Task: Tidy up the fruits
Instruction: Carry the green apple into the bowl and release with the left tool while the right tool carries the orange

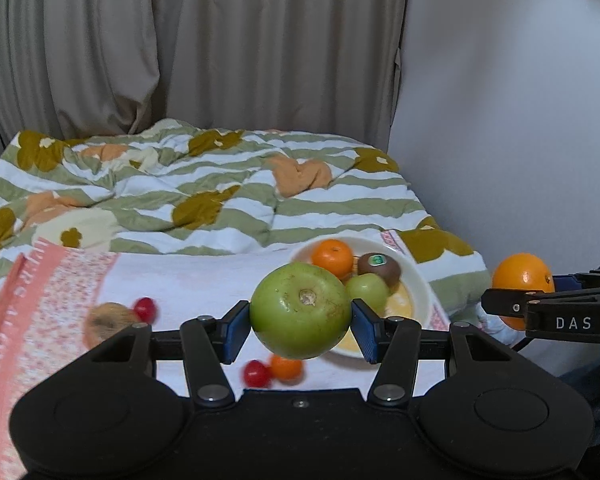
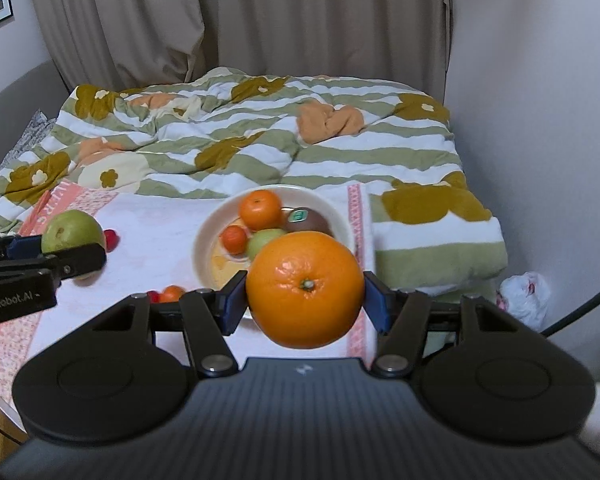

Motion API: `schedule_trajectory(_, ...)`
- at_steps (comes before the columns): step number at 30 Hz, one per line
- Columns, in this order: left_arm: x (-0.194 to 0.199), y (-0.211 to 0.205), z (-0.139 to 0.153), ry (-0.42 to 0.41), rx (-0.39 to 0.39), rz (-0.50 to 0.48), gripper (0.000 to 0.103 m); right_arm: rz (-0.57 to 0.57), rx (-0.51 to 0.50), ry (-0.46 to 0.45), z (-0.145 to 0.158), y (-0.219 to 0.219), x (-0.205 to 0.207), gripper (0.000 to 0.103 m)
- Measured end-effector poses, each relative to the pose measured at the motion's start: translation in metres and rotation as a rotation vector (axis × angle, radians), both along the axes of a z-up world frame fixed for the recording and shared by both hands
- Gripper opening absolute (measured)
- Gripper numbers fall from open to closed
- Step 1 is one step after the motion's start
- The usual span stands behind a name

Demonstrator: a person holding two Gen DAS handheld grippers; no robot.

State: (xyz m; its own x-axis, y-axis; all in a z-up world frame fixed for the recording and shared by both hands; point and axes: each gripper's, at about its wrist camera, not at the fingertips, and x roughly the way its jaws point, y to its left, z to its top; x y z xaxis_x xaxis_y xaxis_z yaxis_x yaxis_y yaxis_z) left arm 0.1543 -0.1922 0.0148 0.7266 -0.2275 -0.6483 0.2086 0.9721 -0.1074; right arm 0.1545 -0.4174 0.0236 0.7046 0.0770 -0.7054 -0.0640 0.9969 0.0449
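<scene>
My left gripper [image 1: 300,322] is shut on a big green apple [image 1: 300,310], held above the white cloth. My right gripper [image 2: 305,300] is shut on a large orange [image 2: 305,289], held just in front of the white bowl [image 2: 204,236]. In the bowl lie a small orange [image 2: 261,209], a kiwi [image 2: 308,220] with a sticker, a small green fruit [image 2: 265,240] and a tiny orange fruit [image 2: 234,239]. From the left wrist view the bowl [image 1: 418,276] sits behind the apple, and the right gripper's orange [image 1: 523,282] shows at the right edge.
Loose on the cloth lie red cherry-like fruits [image 1: 145,309] [image 1: 256,374], a small orange fruit [image 1: 286,367] and a brown fruit [image 1: 108,320]. A striped flowered quilt [image 1: 204,184] covers the bed behind. Curtains and a wall stand beyond; a white plastic bag [image 2: 526,294] lies right.
</scene>
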Motion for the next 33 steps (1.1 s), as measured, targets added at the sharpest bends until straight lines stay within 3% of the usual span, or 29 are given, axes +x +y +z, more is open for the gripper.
schedule_trajectory(8,0.035,-0.045,-0.024,0.058,0.019,-0.011,0.058,0.003,0.018,0.041,-0.018,-0.034,0.034,0.075)
schedule_trajectory(15,0.072,-0.067,-0.063,0.139,0.056,-0.040,0.058,-0.009,0.030,0.075,-0.038,-0.046,0.061,0.075)
schedule_trajectory(25,0.104,-0.077,-0.104,0.226,0.101,-0.076,0.058,-0.042,0.052,0.121,-0.057,-0.052,0.085,0.075)
schedule_trajectory(32,0.114,-0.075,-0.112,0.263,0.077,-0.084,0.059,-0.059,0.054,0.138,-0.063,-0.051,0.090,0.075)
schedule_trajectory(33,0.114,-0.073,-0.111,0.259,0.065,-0.084,0.064,-0.060,0.053,0.138,-0.063,-0.050,0.090,0.075)
